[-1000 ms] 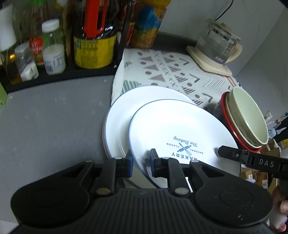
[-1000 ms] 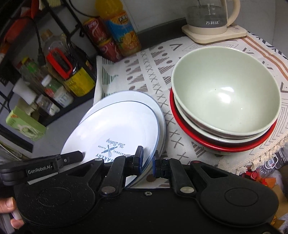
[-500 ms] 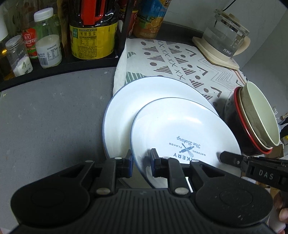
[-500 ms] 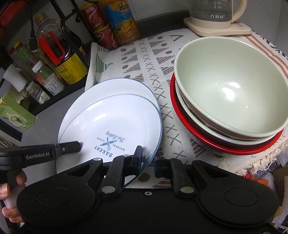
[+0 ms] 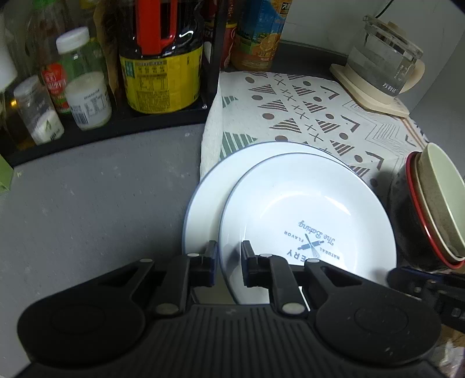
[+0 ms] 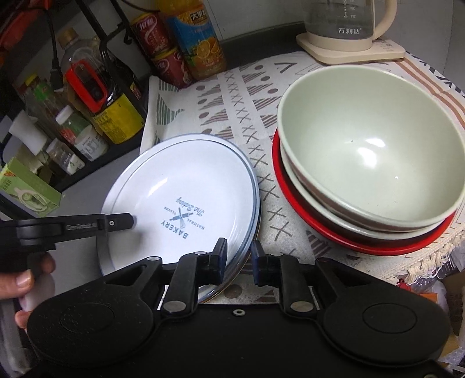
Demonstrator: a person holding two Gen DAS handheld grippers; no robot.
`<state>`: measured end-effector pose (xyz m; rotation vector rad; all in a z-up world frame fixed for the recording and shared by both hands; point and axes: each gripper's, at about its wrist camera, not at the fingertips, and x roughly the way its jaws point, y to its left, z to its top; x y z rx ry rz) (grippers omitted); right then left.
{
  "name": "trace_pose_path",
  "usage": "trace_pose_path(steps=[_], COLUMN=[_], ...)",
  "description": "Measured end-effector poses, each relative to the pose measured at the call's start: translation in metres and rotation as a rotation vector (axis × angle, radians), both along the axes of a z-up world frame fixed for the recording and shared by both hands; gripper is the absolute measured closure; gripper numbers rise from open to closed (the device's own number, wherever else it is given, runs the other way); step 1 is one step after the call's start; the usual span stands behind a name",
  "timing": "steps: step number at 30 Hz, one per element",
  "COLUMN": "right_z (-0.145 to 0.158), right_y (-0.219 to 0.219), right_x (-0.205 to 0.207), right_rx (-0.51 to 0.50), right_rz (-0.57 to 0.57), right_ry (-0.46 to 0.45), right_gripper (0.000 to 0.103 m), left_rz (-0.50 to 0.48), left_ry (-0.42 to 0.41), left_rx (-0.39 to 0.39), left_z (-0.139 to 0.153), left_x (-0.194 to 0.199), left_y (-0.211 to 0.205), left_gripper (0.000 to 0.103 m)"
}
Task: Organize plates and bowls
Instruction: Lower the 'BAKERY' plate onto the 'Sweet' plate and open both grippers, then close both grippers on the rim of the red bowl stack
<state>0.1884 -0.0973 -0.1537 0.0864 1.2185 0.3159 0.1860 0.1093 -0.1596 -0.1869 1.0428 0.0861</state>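
Two white plates with blue rims lie stacked where the patterned cloth meets the grey counter. The top plate [image 5: 305,209] [image 6: 180,186], printed BAKERY, sits almost squarely on the bottom plate [image 5: 203,209] [image 6: 256,200]. My left gripper [image 5: 228,263] is shut on the top plate's left rim, one finger inside and one outside. My right gripper [image 6: 239,260] straddles the plates' right rims, open. A stack of bowls [image 6: 369,145] [image 5: 433,203], pale green on cream on red, stands to the right of the plates.
A glass kettle [image 6: 348,23] [image 5: 383,64] stands on its base at the back right. A black rack with bottles and jars [image 5: 162,58] lines the back left, with cans [image 6: 162,58] beside it. A green box [image 6: 26,189] sits far left. A person's hand [image 6: 17,279] holds the left gripper.
The top plate has slid back and come down nearly square over the bottom plate. The right gripper's fingers have spread apart. Both grippers moved forward with the plate.
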Motion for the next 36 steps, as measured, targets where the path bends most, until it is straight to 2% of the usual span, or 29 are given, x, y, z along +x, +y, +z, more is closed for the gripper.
trace_pose_path(steps=[2,4,7,8,10,12,15,16,21,29,36], right_z=[0.005,0.013,0.024,0.028,0.035,0.041,0.047,0.048,0.058,0.074,0.075], right_y=[-0.004,-0.009,-0.019,-0.024,-0.033,-0.042,-0.056,-0.061,-0.083,-0.124,-0.151], right_x=[-0.002,-0.006,-0.012,-0.013,-0.019,-0.025,-0.035,-0.038,-0.050,-0.057,-0.044], right_rx=[0.012,0.020,0.046,0.049,0.054,0.058,0.076,0.081,0.077,0.091,0.126], right_rz=[-0.009,-0.020,-0.043,-0.057,-0.091,-0.119,-0.160,-0.179,-0.243,-0.386,-0.485], right_ry=[-0.008,-0.034,-0.070,-0.079,-0.101,-0.123,-0.134,-0.136,-0.164,-0.230,-0.236], right_gripper=[0.077,0.057,0.048,0.045,0.029,0.021,0.014,0.012,0.004,0.004,0.004], left_rz=[0.000,0.004,-0.001,-0.003,-0.010,-0.027,-0.031,-0.036,-0.078,-0.150,-0.210], left_ry=[0.004,0.009,0.003,0.004,-0.003,-0.023,-0.049,-0.053,-0.082,-0.120,-0.138], left_rx=[0.031,0.052,0.053,0.051,0.039,0.031,0.034,0.031,0.002,-0.045,-0.085], left_z=[0.003,0.009,0.020,0.024,0.034,0.044,0.057,0.060,0.073,0.087,0.096], left_x=[0.001,0.002,0.003,0.003,0.003,0.002,-0.001,-0.002,-0.002,0.007,0.026], left_y=[-0.003,-0.005,-0.008,-0.010,-0.015,-0.024,-0.038,-0.043,-0.068,-0.108,-0.135], left_gripper=[0.087,0.085,0.081,0.077,0.066,0.050,0.034,0.033,0.028,0.023,0.022])
